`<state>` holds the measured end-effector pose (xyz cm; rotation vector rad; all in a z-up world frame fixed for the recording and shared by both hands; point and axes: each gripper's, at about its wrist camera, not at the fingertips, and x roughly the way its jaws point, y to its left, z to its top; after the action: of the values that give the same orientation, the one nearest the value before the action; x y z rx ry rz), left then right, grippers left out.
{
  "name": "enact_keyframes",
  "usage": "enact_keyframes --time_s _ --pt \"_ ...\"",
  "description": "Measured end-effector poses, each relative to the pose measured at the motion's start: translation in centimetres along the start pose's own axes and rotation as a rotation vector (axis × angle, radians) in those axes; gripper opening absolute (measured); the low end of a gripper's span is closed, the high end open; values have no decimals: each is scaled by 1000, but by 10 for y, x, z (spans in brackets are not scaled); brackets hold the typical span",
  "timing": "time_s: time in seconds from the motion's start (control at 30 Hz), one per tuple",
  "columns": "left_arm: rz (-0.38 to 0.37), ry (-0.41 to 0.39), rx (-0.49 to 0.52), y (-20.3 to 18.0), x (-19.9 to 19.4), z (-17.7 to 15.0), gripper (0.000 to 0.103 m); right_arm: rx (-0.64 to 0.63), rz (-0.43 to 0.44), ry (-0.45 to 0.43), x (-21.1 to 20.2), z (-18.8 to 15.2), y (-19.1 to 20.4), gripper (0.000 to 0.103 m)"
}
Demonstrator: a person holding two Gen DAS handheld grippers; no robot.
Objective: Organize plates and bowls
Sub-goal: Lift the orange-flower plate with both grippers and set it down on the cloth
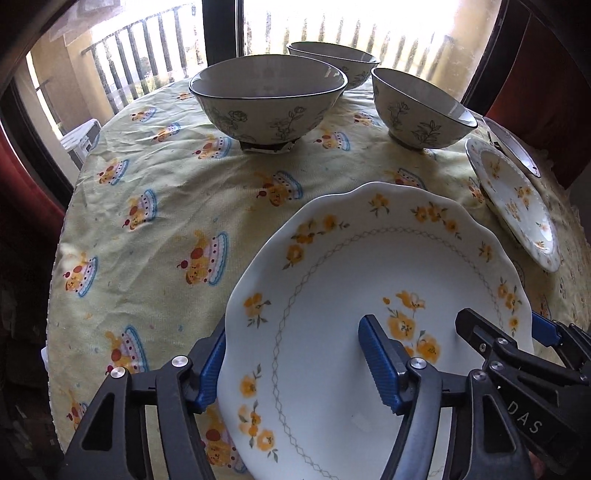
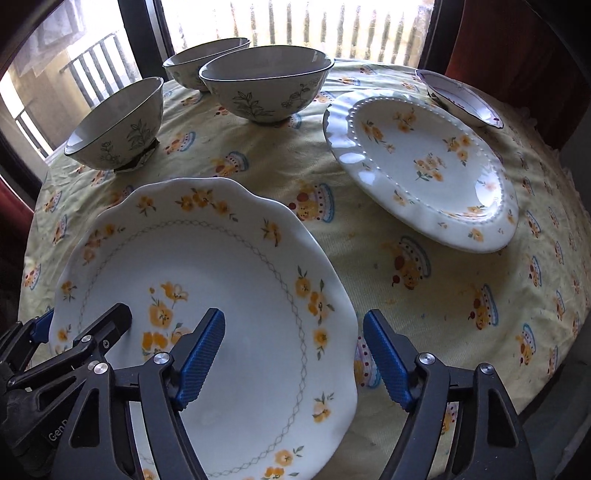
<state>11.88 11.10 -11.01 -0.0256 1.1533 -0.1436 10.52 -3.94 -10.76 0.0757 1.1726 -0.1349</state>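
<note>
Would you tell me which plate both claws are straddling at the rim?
The wavy-edged plate with the grey chain ring; the beaded plate lies apart, untouched.

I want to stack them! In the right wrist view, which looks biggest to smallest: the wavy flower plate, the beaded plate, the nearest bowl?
1. Wavy flower plate, though it is closest to the camera.
2. Beaded plate.
3. Nearest bowl.

Light: daylight pours through the window [image 1: 332, 29], blown out white | bowls [image 1: 267, 99] backlit, dim | glare on ridged plate [image 2: 421, 166] | focus sharp | edges: fisheye bend, dark corners
</note>
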Motion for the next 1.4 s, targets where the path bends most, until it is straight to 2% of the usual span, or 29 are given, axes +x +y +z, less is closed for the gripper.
enact_keyframes --time_s 0.13,0.57,0.83,1.23,1.4 --pt "-22 17 -14 2 1 2 68 7 -5 20 3 1 3 72" --pt "-19 48 -13 0 6 12 67 26 -14 56 6 7 4 72" --pt "33 46 -13 -9 1 8 67 -9 15 91 8 14 0 71" --pt "90 18 -144 -44 -22 7 67 -185 26 23 -13 35 -24 70" --pt "112 -21 -151 -68 -35 11 67 -221 48 -10 -24 48 -43 70"
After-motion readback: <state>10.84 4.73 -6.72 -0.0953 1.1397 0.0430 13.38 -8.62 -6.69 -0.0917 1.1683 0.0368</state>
